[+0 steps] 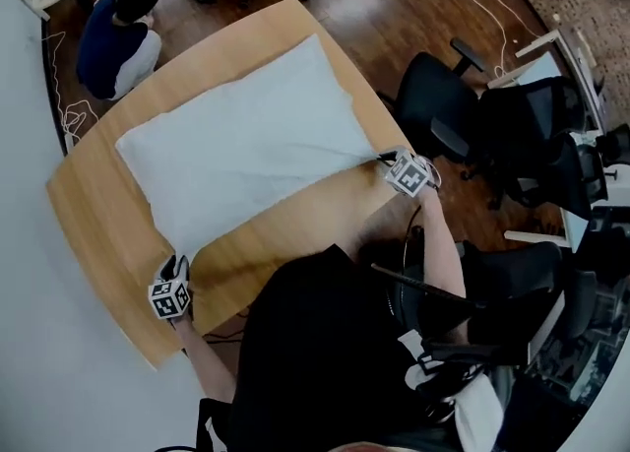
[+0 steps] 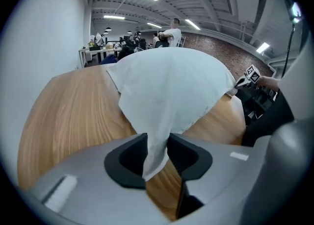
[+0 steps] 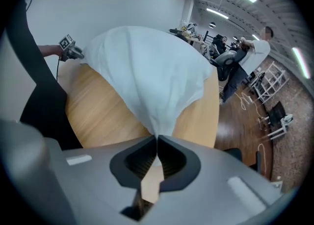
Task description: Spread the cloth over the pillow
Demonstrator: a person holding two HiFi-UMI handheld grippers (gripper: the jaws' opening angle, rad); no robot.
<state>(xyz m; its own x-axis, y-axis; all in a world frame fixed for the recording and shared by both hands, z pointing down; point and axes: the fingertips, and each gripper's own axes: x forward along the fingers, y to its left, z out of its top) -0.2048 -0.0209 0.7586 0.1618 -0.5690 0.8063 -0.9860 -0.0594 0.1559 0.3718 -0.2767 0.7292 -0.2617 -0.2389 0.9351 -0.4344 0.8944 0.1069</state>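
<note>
Wooden table took up most of the scene, its bare top showing along the near edge. White cloth lay across the middle of it and swelled gently, as though the pillow sat underneath, though the pillow itself did not show. The cloth's two near corners ran out to points, each drawn toward a gripper. I judged that this pull was meant to hold the sheet flat and taut while it was settled.

The left gripper, at the near left corner, had that corner bunched between its jaws, with the pads pressing on the fabric. The right gripper, well apart at the near right corner, was clamped tight on a thin pinch of cloth, its jaws almost meeting. Holding both corners at once probably allowed an even tug along the near edge, and the spreading looked nearly done.
</note>
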